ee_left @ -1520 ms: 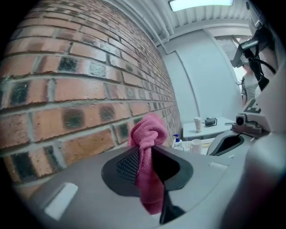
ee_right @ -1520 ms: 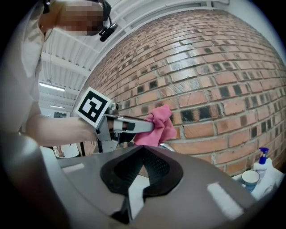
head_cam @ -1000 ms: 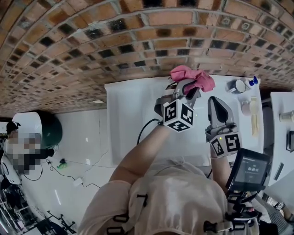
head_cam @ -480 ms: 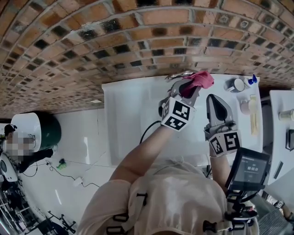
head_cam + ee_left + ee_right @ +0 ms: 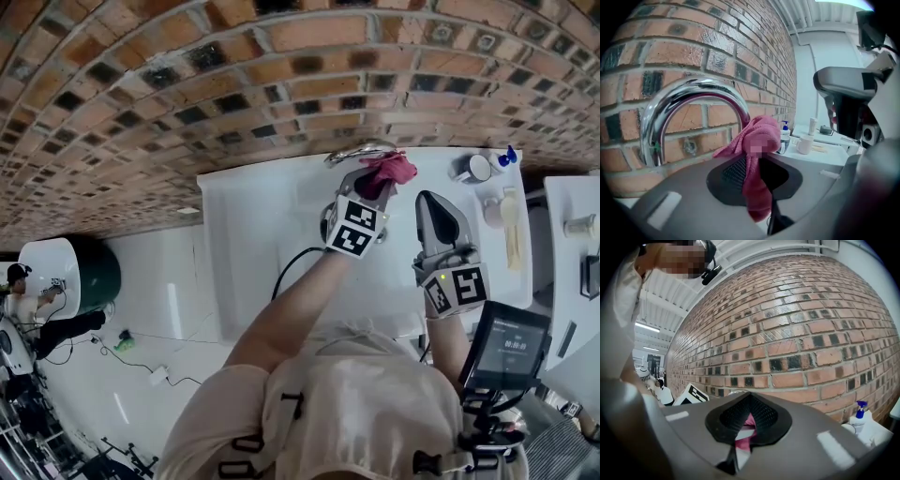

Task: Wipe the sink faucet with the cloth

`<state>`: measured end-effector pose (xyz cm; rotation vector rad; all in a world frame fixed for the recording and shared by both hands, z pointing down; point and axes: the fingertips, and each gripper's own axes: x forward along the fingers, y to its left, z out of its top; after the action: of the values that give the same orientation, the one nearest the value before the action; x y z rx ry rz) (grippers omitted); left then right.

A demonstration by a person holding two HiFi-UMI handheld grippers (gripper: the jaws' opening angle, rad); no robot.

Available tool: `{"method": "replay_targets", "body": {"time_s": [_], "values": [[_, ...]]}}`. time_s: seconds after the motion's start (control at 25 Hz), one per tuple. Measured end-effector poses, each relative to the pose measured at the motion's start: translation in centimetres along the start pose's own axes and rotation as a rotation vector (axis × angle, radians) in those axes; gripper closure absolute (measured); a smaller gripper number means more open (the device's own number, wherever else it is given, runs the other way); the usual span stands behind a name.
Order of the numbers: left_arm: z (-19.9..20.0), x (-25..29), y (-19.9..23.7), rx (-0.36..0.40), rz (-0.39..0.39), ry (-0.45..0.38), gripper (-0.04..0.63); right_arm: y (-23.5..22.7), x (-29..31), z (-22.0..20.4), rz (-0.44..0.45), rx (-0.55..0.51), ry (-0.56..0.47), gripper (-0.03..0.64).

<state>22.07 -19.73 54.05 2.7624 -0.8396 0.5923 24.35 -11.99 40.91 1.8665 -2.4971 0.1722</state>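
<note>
Cloth: pink, bunched against spout end of chrome faucet at brick wall | left tongs: clamped on cloth | right tongs: together, empty, beside left, over white sink

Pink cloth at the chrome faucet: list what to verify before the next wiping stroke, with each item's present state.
1. Left gripper shut on the pink cloth: ok.
2. Cloth against the curved chrome faucet: ok, bunched at the spout's downturned end.
3. Cloth tail free of the spout's outlet: cannot tell.
4. Right gripper away from the faucet: ok, off to the side and empty.
5. White mug and blue-capped bottle outside the stroke: ok, apart on the counter.
</note>
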Motion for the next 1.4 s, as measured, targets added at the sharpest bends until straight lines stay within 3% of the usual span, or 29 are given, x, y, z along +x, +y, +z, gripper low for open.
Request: {"method": "replay_targets", "body": {"time_s": [0.36,0.48,0.6,0.76,1.08,1.4], "values": [[5.8,-3.4,-0.5,0.011,0.031,-0.183,0.523,0.7,0.4,0.2,0.014,0.007,-0.017,0.621],[5.3,-2.0,-0.6,0.032,0.029,-0.163,0.523,1.2,0.3,0.3,0.024,0.003,-0.014,0.621],[3.4,-0.3,-1.1,0.136,0.025,-0.096,0.524,0.9,0.1,0.4,0.017,0.002,-0.008,0.621],[0.7,-0.7,-0.8,0.064,0.014,-0.043,0.523,0.3,0.0,0.2,0.009,0.009,-0.006,0.621],[2.1,-9.4,0.6,0.062,0.044,-0.116,0.523,3.3,1.9,0.8,0.065,0.008,-0.024,0.621],[6.9,-21.2,4.5,0.121,0.197,-0.251,0.523,10.5,3.4,2.7,0.181,-0.010,-0.048,0.621]]}}
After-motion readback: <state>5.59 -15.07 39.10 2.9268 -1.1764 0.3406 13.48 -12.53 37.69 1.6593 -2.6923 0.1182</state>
